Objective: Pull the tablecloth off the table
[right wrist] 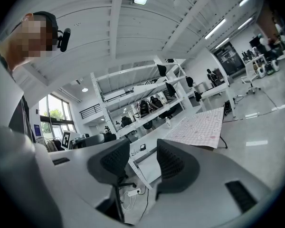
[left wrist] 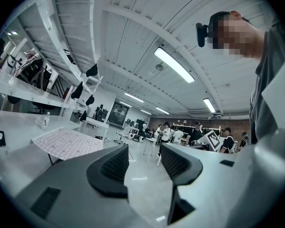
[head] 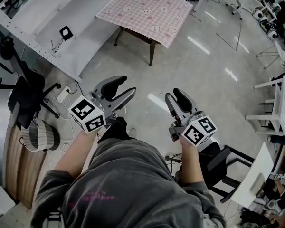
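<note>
Surveyed a glossy workshop floor (head: 204, 75), with a long white bench (head: 61, 23) along its left side. Located the table (head: 152, 52), dark-legged, just beside that bench and well ahead of the person (head: 128, 184). Found the tablecloth (head: 145, 11), pink and checked, spread flat over the whole top, with its hem hanging over the near edge and corner. Judged it on the table, not off it. Judged the hanging hem the likeliest place for a pinch, as the only free cloth within reach of a jaw. Confirmed the same cloth at a distance in the left gripper view (left wrist: 69, 141) and in the right gripper view (right wrist: 199, 127). Recorded the left gripper (head: 129, 84) and right gripper (head: 172, 93) held low at waist level, side by side, both pointed forward toward the table and well apart from it. Judged this a carrying posture, suited to closing the gap on foot. Read the left claw (left wrist: 144, 148) as apart, with only floor and distant room between the ribbed pads. Read the right claw (right wrist: 142, 146) likewise apart and clamped on nothing, presumably ready to take the cloth edge.
</note>
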Tool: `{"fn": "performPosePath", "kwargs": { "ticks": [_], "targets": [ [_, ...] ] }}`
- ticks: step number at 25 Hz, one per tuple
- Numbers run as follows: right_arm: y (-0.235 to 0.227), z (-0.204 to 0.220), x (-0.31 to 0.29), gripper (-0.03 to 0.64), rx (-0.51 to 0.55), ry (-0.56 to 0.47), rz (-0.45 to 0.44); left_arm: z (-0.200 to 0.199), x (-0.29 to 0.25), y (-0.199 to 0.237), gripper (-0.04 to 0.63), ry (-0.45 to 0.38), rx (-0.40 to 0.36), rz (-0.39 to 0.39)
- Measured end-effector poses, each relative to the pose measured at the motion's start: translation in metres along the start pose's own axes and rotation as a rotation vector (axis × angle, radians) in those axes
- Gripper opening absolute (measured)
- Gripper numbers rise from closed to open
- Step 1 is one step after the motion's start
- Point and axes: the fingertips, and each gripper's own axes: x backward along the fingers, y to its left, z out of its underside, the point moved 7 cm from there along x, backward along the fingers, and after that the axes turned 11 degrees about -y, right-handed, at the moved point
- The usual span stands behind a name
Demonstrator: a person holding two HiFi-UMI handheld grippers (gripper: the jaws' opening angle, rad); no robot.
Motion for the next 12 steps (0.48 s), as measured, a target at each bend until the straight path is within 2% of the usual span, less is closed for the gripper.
{"fn": "performPosePath", "kwargs": {
  "ticks": [6,12],
  "targets": [
    [-0.027,-0.005,-0.014,0.161,-0.001,0.005,0.01,0.005,-0.024,0.02,0.21,-0.004,0.009,0.004],
    [-0.053,-0.007,-0.05,0.161,-0.001,0.016,0.019,0.007,-0.049,0.061,0.21,0.003,0.023,0.003]
  ]
}}
